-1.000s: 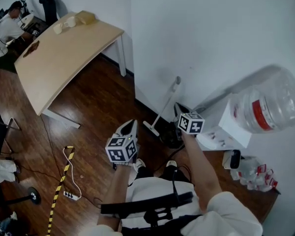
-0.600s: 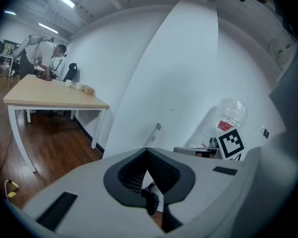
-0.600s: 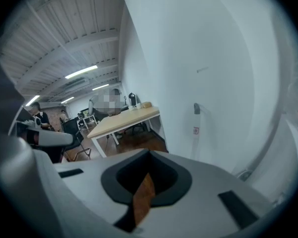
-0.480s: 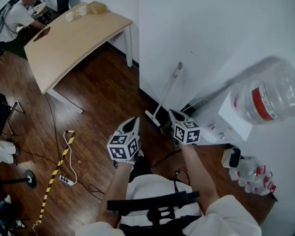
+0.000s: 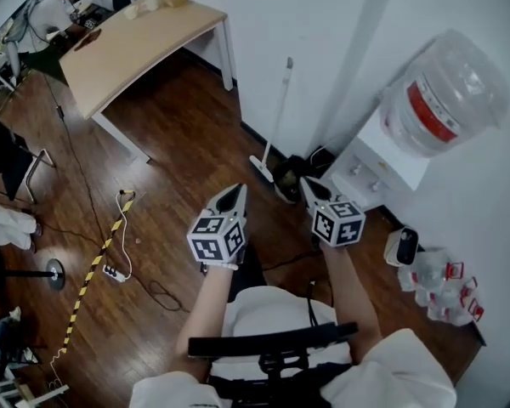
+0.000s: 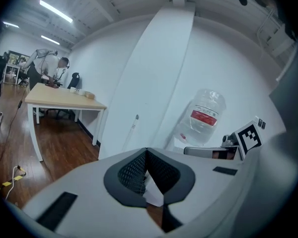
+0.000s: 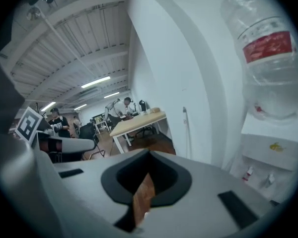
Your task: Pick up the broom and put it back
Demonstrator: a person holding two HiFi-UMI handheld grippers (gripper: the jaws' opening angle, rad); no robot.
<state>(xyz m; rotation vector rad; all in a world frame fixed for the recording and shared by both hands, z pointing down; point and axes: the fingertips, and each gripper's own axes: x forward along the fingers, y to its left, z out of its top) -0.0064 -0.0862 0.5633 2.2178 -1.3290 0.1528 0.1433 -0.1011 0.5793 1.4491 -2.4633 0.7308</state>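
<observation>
Looking steeply down from the head view, a person held 2 grippers out in front, above a dark wood floor (image 5: 174,147). The left gripper (image 5: 235,194) and the right gripper (image 5: 308,184) sat side by side, apart from each other, both pointing toward a white wall (image 5: 323,41). Each carried a cube with square black-and-white markers.

The broom (image 5: 277,113) leaned against that wall, its thin pale handle up and its head on the floor at the wall's foot. It stood ahead of the 2 grippers, nearer the left one, and neither gripper touched it. Dark objects, too small to identify, lay on the floor just beside the broom's head.

In the left gripper view, the 2 jaws were closed, their dark mesh pads meeting at the tips with nothing between them. The broom showed beyond them as a slim stick against the wall. In the right gripper view, the jaws were likewise closed tip to tip and held nothing.

To the right of the broom stood a white water dispenser (image 5: 382,164) with a large clear bottle (image 5: 446,87), red-labelled, upturned on top. A pale wooden table (image 5: 144,45) stood at the upper left, with a seated person (image 5: 55,11) at its far end. A yellow-and-black striped strip (image 5: 89,279) and a white cable (image 5: 126,253) lay on the floor to the left.
</observation>
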